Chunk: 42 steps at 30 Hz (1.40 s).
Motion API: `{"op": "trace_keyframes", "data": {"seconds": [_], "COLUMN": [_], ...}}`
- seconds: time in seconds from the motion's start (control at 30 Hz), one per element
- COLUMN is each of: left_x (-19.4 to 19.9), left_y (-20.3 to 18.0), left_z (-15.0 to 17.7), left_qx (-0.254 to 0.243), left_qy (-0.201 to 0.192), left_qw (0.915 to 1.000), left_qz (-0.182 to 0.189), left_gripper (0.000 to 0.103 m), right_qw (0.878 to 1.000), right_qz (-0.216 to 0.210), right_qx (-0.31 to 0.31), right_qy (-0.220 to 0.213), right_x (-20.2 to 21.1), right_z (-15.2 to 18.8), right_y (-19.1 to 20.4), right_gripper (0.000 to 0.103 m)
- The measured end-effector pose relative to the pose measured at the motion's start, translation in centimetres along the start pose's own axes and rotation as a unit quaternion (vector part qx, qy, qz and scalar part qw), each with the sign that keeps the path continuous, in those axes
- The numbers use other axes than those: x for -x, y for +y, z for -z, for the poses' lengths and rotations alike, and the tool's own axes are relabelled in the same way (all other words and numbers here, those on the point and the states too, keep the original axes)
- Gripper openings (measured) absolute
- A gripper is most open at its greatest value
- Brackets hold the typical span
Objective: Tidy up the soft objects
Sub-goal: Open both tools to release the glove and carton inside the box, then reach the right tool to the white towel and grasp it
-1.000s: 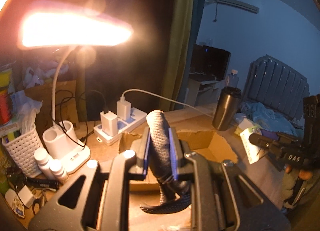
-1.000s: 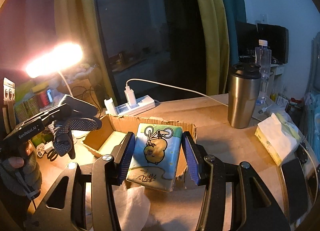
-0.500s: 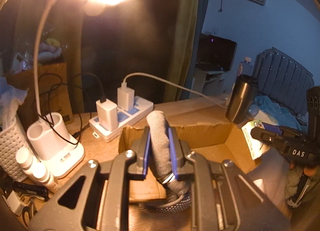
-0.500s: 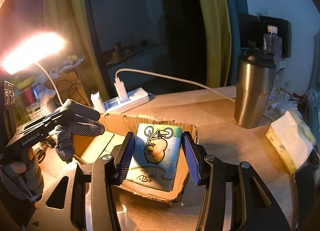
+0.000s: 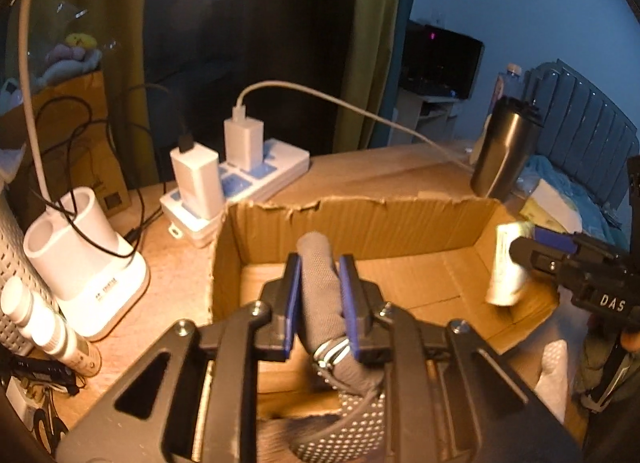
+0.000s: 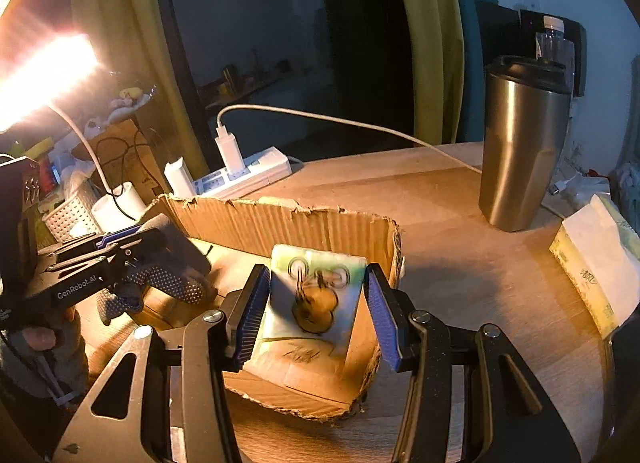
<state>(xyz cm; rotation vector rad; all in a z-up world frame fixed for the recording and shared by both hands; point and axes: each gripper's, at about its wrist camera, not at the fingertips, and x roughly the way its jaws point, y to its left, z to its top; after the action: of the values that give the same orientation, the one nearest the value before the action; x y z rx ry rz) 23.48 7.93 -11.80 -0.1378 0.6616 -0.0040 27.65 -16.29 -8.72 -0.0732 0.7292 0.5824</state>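
Note:
My left gripper (image 5: 320, 263) holds a grey dotted glove (image 5: 322, 303) upright over the left half of an open cardboard box (image 5: 360, 219). Its jaws are opening, and the pads still touch the glove's sides. In the right wrist view that left gripper (image 6: 160, 233) reaches in from the left with the glove (image 6: 172, 289) hanging into the box (image 6: 288, 227). My right gripper (image 6: 316, 283) is shut on a tissue pack with a cartoon print (image 6: 316, 303), low inside the box's right end. The left wrist view shows the right gripper (image 5: 516, 251) and tissue pack (image 5: 506, 275) from the side.
A white power strip (image 5: 248, 179) with chargers and a cable lies behind the box. A steel tumbler (image 6: 520, 151) stands at the back right, a tissue box (image 6: 600, 263) at far right. A white lamp base (image 5: 80, 259), small bottles (image 5: 40, 327) and a basket crowd the left.
Both grippers have sunk toward the box with their loads. The lamp head has left the left wrist view. The tissue pack now sits lower inside the box.

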Motion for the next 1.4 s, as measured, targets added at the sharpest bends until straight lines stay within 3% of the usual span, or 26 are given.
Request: {"op": "trace_keyframes", "data": {"seconds": [0.1,0.17,0.23,0.87,1.2,1.4], "left_x": [-0.1,0.3,0.9,8.3,12.6,14.3], "left_y": [0.3,0.4,0.5,-0.1,-2.1,-3.1], "left_z": [0.0,-0.1,-0.3,-0.4,0.9,2.0], "left_qx": [0.008,0.012,0.018,0.037,0.003,-0.011], "left_qy": [0.007,0.002,-0.004,-0.061,-0.089,-0.094], "left_qw": [0.9999,0.9999,0.9998,0.9973,0.9960,0.9954], "left_qz": [0.002,0.004,0.013,0.019,0.008,0.014], "left_gripper": [0.034,0.060,0.065,0.067,0.069,0.077], "right_qw": [1.000,1.000,1.000,0.999,0.997,0.997], "right_qz": [0.001,0.001,0.002,0.002,-0.003,-0.007], "right_qx": [0.001,0.001,0.001,0.022,0.034,0.039], "right_qy": [0.001,-0.002,-0.008,-0.046,-0.062,-0.066], "right_x": [0.1,0.3,0.9,7.7,10.7,11.7], "right_z": [-0.1,-0.2,-0.3,0.6,1.3,1.8], "right_y": [0.1,0.1,0.2,3.2,5.0,6.0], "right_gripper": [0.054,0.060,0.060,0.060,0.060,0.061]}}
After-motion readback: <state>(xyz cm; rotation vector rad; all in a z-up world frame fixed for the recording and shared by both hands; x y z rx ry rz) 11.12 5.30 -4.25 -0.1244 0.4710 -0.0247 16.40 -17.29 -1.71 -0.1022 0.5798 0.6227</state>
